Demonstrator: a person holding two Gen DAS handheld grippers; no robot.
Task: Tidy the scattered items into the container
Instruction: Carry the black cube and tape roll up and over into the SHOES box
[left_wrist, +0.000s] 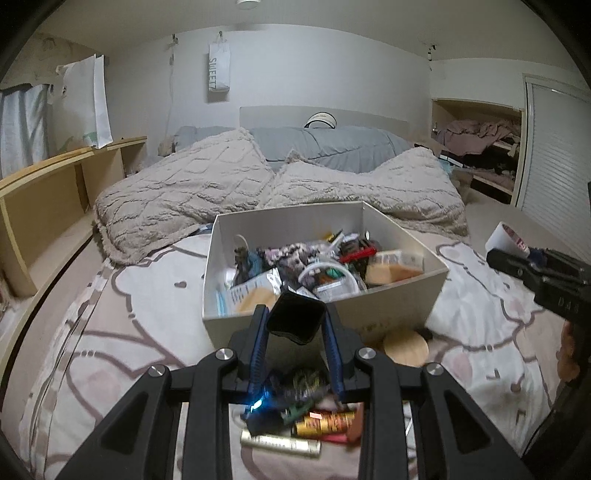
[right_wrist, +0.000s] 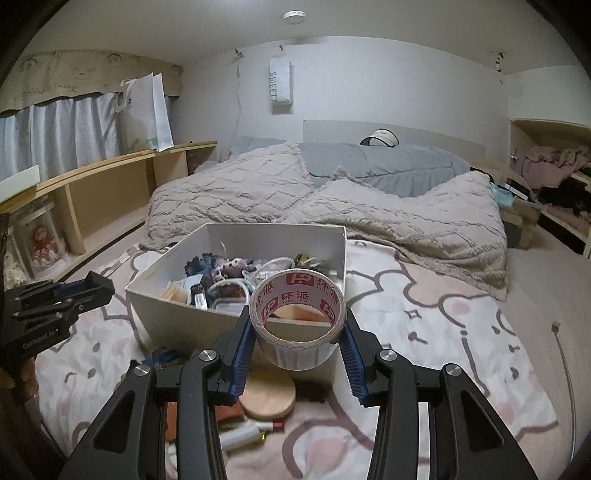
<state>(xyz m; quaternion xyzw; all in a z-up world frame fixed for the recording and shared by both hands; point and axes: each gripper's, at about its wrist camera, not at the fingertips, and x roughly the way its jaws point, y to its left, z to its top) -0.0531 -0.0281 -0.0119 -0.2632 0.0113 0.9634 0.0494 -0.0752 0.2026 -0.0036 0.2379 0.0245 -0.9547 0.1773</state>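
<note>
So the box (left_wrist: 369, 302) is a white open-top cardboard thing sitting on the bed (left_wrist: 129, 295), already pretty stuffed; inside there's a jumble of small dark and purple bits, a clear round tub (left_wrist: 328, 277), some paper packets (left_wrist: 255, 291) and an orange-ish pack (left_wrist: 395, 266) in the right corner; too blurry to name most of it. Left gripper (left_wrist: 296, 325) is clamped on a case (left_wrist: 295, 317), small, black, glossy, rounded corners; it sits right between the blue pads near the tips, poking up past them, hanging just in front of the box's near wall and above its rim line. Right gripper (right_wrist: 297, 334) is clamped on a tape roll (right_wrist: 298, 321); whitish-clear tape with red logos and Chinese characters, cardboard core, hole facing the camera; pads (right_wrist: 243, 343) press on its two sides, and it hovers over the box's near right corner in the right wrist view. Still lying on the bed short of the box: a round wooden lid (right_wrist: 267, 397), a gold tube (left_wrist: 280, 443), a red and gold tube (left_wrist: 325, 424), and a tangle of small dark stuff (left_wrist: 306, 384). Further back, fuzzy beige blankets (left_wrist: 184, 184) bunched behind the box, a grey duvet (left_wrist: 325, 147) past those; wooden shelves (left_wrist: 48, 199) along the left side.
</note>
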